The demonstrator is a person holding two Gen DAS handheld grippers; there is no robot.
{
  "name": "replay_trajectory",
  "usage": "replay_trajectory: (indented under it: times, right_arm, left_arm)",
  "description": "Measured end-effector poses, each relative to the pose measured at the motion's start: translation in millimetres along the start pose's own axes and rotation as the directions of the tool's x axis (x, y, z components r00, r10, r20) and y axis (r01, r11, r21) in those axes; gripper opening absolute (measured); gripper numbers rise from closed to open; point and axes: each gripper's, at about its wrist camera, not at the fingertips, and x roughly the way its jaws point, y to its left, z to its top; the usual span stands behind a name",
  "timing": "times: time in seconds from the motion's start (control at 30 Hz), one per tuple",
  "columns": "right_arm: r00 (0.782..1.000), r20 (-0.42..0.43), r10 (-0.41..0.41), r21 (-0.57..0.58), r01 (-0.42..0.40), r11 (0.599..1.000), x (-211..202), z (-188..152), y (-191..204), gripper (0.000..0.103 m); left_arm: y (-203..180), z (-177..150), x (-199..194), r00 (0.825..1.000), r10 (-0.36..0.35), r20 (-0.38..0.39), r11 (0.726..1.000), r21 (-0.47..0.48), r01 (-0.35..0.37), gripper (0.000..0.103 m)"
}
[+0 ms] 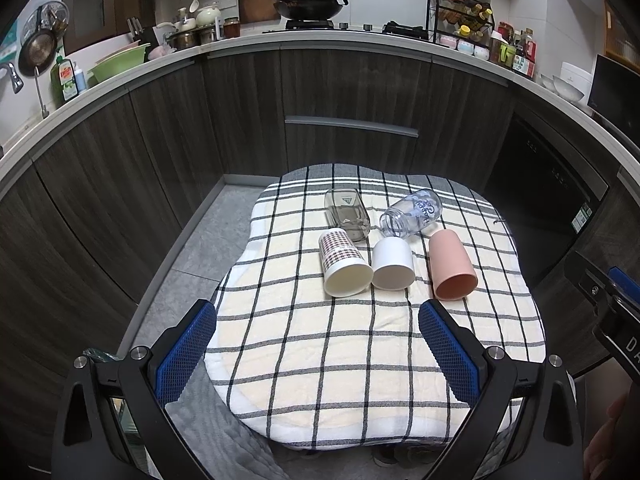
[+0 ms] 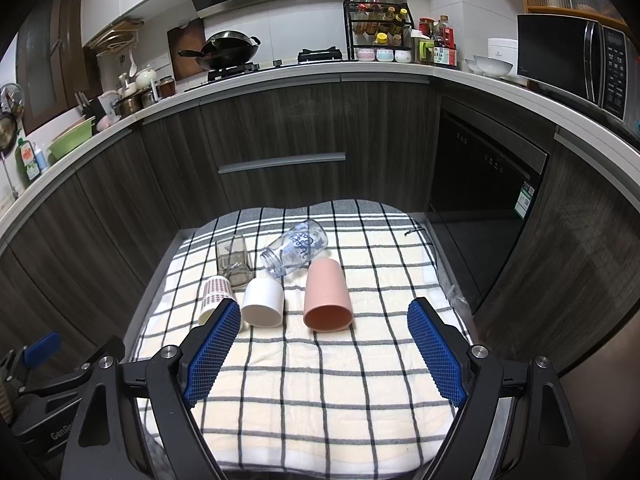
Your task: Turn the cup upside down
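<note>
Several cups lie on their sides on a checked cloth [image 1: 360, 344] [image 2: 320, 376]. A patterned paper cup [image 1: 344, 262] [image 2: 214, 294], a white cup [image 1: 393, 263] [image 2: 263, 302] and a pink cup [image 1: 452, 265] [image 2: 327, 295] lie in a row, mouths toward me. Behind them lie a smoky grey glass [image 1: 347, 213] [image 2: 233, 260] and a clear printed glass jar [image 1: 412, 213] [image 2: 295, 247]. My left gripper [image 1: 318, 312] is open and empty, short of the row. My right gripper [image 2: 324, 312] is open and empty, its left finger [image 2: 212, 350] in front of the paper cup.
The cloth covers a low table with grey floor tiles [image 1: 208, 240] to the left. Dark wood cabinets [image 1: 352, 100] and a white counter with a wok [image 1: 308, 0], spice rack [image 2: 378, 28] and microwave [image 2: 576, 60] curve around behind. A dishwasher [image 2: 480, 176] stands at right.
</note>
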Motion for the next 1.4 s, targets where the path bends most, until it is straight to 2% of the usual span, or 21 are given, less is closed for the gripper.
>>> replay_trajectory:
  times: [1.03,1.4]
  right_arm:
    - [1.0,-0.016,-0.004,-0.004,0.003,1.0,7,-6,3,0.085]
    - [0.998,-0.054,0.015,-0.009,-0.015,1.0,36,3,10,0.085]
  left_arm:
    - [6,-8,6,1.0,0.011,0.002,1.0,-0.012,-0.011,0.103]
    - [10,1,23,0.999,0.028,0.027,0.999,-0.024,-0.027,0.103]
